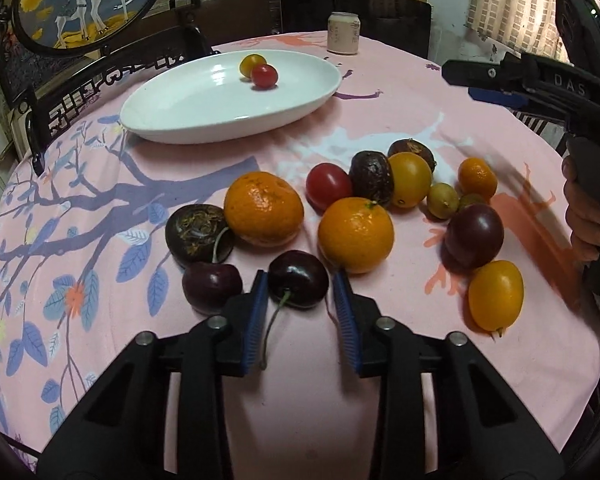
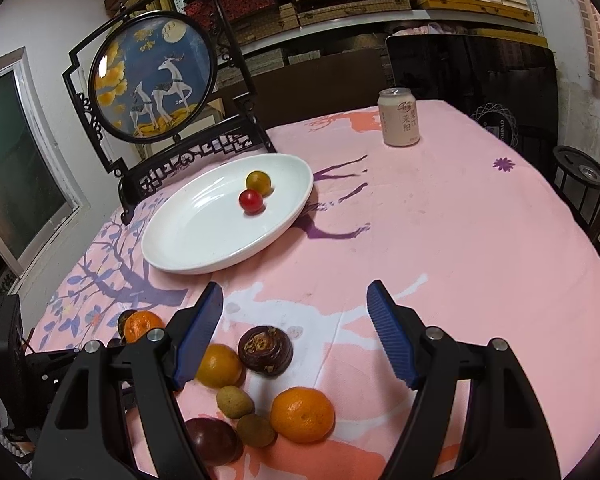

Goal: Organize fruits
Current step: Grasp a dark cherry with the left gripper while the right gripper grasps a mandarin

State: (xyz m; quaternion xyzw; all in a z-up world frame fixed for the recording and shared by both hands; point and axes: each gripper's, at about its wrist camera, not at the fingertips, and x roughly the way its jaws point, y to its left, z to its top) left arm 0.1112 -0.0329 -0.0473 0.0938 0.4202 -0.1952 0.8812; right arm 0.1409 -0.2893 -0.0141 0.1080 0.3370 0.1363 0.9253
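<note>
Cherry [image 1: 298, 279] btwn open left tongs [image 1: 300, 304], untouched.

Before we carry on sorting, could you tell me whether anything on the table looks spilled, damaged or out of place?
Nothing stands out. The white plate sits flat with two small tomatoes in it, the can stands upright, and the loose fruit lies intact on the tablecloth, with no spill visible.

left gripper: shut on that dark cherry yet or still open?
Open. The left gripper has its blue ribbed fingers on either side of the dark red cherry, with a visible gap on the right side; the cherry rests on the pink tablecloth.
</note>
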